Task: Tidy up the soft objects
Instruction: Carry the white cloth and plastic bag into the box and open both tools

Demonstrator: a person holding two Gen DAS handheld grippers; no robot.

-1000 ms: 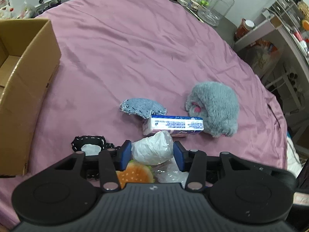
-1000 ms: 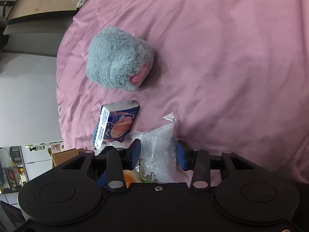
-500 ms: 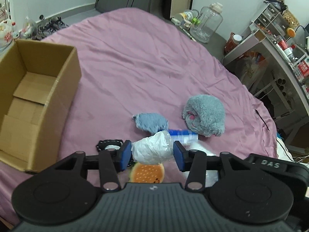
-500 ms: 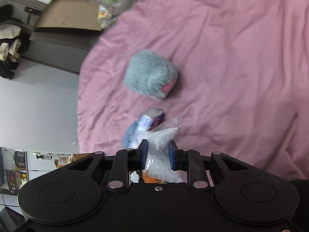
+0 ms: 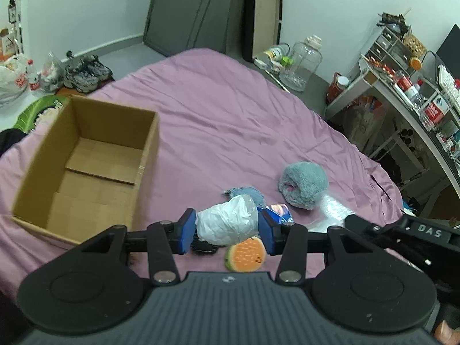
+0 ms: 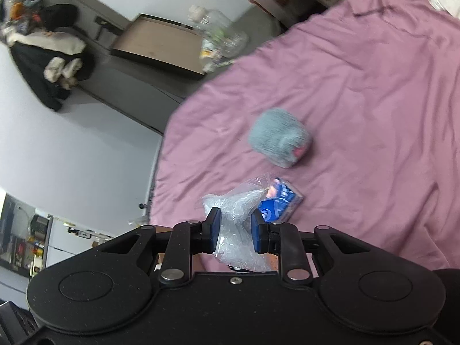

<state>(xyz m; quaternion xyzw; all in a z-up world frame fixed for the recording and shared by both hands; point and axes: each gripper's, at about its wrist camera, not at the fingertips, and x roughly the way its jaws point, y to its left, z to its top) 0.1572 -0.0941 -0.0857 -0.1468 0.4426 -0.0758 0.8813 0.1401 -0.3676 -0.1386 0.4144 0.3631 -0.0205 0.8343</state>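
Observation:
My left gripper (image 5: pixel 227 231) is shut on a white crumpled bundle (image 5: pixel 227 222) and holds it above the pink bed. My right gripper (image 6: pixel 235 233) is shut on a clear plastic bag (image 6: pixel 238 215), also lifted; the bag also shows in the left wrist view (image 5: pixel 330 210). On the bed lie a grey plush toy (image 5: pixel 302 185) (image 6: pixel 279 138), a blue tissue pack (image 6: pixel 283 201) (image 5: pixel 277 211), a blue-grey cloth (image 5: pixel 247 194), an orange burger-shaped toy (image 5: pixel 245 254) and a dark object (image 5: pixel 204 247) under my left gripper. An open cardboard box (image 5: pixel 83 169) stands to the left.
The pink bedsheet (image 5: pixel 230 120) fills most of the scene. A shelf with bottles (image 5: pixel 408 92) and a glass jar (image 5: pixel 302 66) stand right of the bed. Shoes and bags (image 5: pixel 83 72) lie on the floor beyond the box.
Both grippers have risen well above the bed with their loads. The right gripper closed tighter on the plastic bag. The box has come fully into the left wrist view.

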